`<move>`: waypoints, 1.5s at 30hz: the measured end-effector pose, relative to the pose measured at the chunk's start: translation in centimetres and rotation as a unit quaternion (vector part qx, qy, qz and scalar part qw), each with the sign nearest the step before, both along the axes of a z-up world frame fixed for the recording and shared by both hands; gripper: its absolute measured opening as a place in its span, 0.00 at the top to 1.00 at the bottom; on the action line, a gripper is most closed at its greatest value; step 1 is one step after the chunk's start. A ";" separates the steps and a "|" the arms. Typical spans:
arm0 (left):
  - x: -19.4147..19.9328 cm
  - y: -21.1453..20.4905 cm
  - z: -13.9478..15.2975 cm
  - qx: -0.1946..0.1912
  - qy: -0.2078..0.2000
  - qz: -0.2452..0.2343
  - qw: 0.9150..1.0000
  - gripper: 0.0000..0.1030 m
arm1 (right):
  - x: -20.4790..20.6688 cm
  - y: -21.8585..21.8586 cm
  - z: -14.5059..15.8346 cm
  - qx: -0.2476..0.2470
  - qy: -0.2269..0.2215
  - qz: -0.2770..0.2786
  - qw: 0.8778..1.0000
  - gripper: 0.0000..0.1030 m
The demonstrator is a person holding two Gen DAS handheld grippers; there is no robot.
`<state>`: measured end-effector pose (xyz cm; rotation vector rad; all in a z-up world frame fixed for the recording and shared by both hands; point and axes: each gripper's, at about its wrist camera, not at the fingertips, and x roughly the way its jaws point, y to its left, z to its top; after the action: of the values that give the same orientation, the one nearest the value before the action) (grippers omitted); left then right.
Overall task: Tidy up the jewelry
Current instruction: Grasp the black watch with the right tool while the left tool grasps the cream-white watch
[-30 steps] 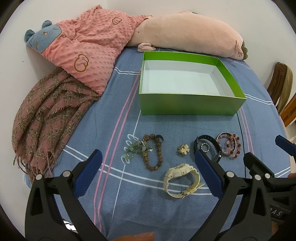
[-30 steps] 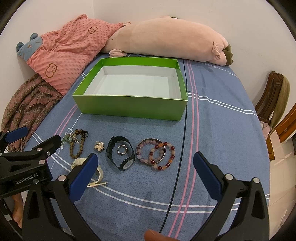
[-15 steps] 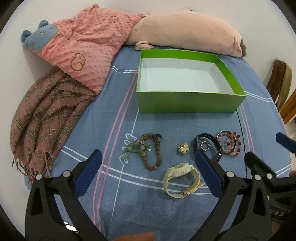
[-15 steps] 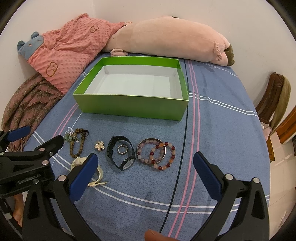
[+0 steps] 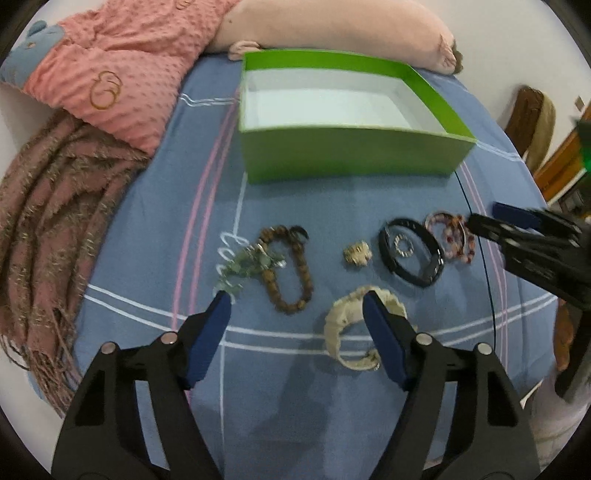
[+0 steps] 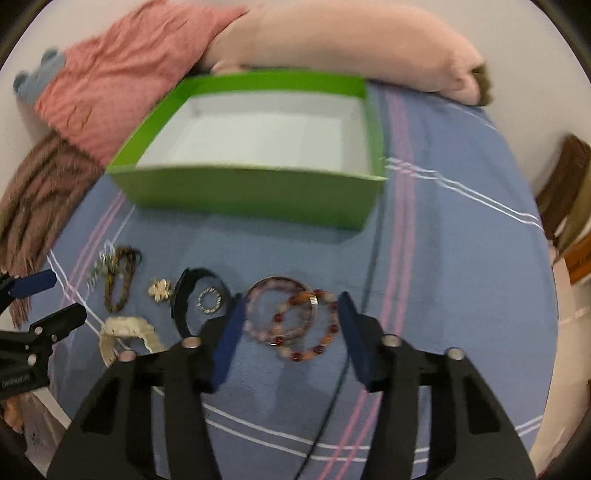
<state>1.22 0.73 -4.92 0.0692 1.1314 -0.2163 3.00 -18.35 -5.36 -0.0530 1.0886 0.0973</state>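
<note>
Jewelry lies in a row on the blue bed sheet before an empty green box [image 5: 351, 158] [image 6: 251, 192]. My left gripper [image 5: 295, 301] hovers with closing jaws over the lower end of the brown bead bracelet [image 5: 291, 266]; its pads touch nothing. The cream watch [image 5: 347, 325] sits partly behind its right finger. My right gripper [image 6: 291, 299] is closing around the pink and red bead bracelets [image 6: 280, 314], with no clear press on them. A black watch [image 6: 184, 295], a small sparkly ring [image 6: 209, 300], a gold brooch [image 6: 160, 290] and a green stone chain [image 5: 247, 262] lie between.
A pink dotted cushion [image 5: 110, 74] and a long pink plush [image 5: 332, 26] lie behind the box. A brown fringed scarf [image 5: 48, 221] hangs at the left bed edge. Wooden furniture [image 5: 532, 122] stands beyond the right edge.
Both grippers have dropped closer to the jewelry and their jaws have narrowed. The right one now frames the bead bracelets, the left one the brown bracelet's end.
</note>
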 end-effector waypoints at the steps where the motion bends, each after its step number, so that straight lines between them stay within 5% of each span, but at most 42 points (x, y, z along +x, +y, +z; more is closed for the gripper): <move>1: -0.2 -0.2 -0.3 -0.006 0.005 -0.009 1.000 0.28 | 0.4 0.7 -0.6 -0.009 0.012 0.007 1.000 0.68; 16: 0.0 -1.7 -2.8 0.013 0.043 -0.052 0.998 0.28 | 3.3 4.3 -4.4 -0.031 0.058 0.046 0.997 0.70; 21: 0.1 -2.2 -3.6 0.018 0.058 -0.057 0.997 0.64 | 2.9 4.4 -4.0 -0.038 0.046 0.059 0.996 0.73; 26: 0.0 -2.6 -4.1 0.017 0.064 -0.062 0.996 0.71 | 2.1 5.0 -4.3 -0.038 0.047 0.079 0.995 0.78; 28: 0.1 -2.7 -4.4 0.014 0.068 -0.062 0.996 0.71 | 1.8 5.1 -4.4 -0.038 0.049 0.085 0.994 0.88; 30: 0.2 -2.7 -4.6 0.010 0.070 -0.061 0.996 0.83 | 1.7 5.5 -4.5 -0.045 0.046 0.089 0.994 0.98; 45: 0.8 -1.4 -2.1 -0.016 0.034 -0.027 0.999 0.86 | 0.6 3.5 -2.5 -0.032 0.022 0.077 0.996 0.98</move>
<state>1.99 -0.63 -7.07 0.0646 1.1936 -0.2857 3.62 -14.88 -7.91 -0.1926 1.1309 0.2028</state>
